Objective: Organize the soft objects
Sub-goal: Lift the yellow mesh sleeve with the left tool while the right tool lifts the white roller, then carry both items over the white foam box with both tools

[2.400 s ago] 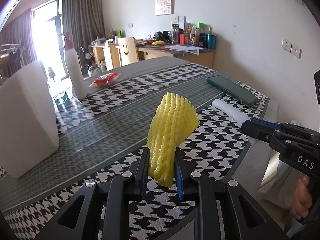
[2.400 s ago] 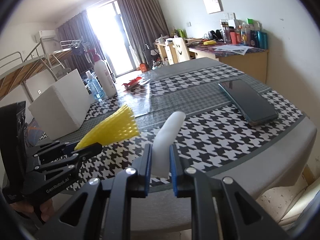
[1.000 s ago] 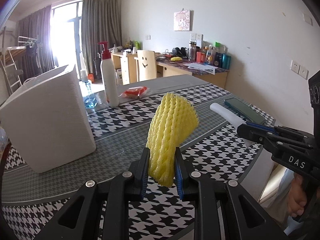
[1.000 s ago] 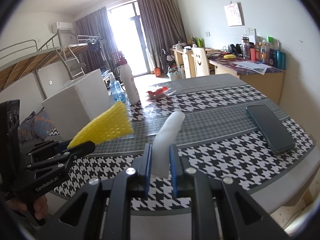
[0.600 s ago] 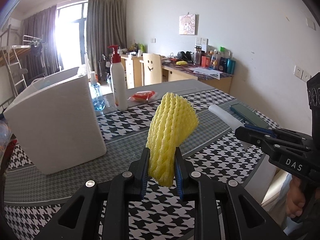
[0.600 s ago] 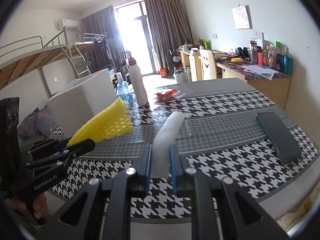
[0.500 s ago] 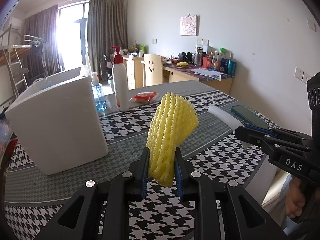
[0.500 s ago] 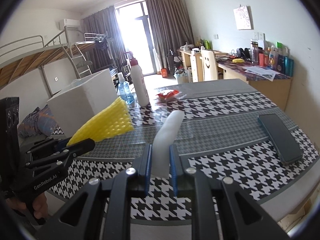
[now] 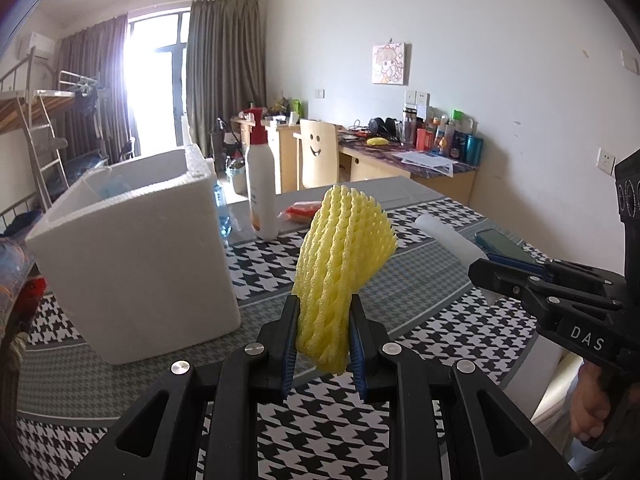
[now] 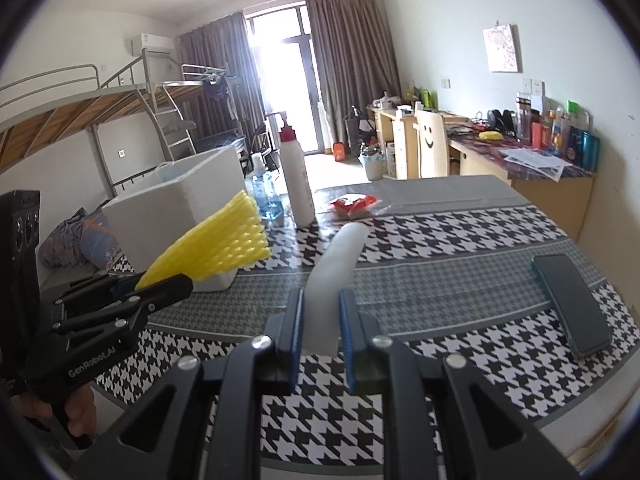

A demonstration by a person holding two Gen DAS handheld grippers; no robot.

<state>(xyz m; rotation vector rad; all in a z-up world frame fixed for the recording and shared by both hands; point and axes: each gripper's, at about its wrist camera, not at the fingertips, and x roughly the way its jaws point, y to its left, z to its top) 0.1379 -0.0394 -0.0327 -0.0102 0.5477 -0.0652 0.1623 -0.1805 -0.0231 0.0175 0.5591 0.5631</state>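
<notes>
The white foam box [image 9: 132,256] now looms nearer; left jaws pinch yellow foam net [image 9: 340,276], right jaws white foam roll [image 10: 336,272].

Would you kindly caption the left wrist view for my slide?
Left tongs clamp a yellow foam net above the houndstooth table, beside a white foam box.

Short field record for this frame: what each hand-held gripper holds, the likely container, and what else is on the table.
left hand-held gripper: shut on yellow foam net
right hand-held gripper: shut on white foam sleeve
container: white foam box, open top, on table
other items: pump bottle, dark phone, red packet
</notes>
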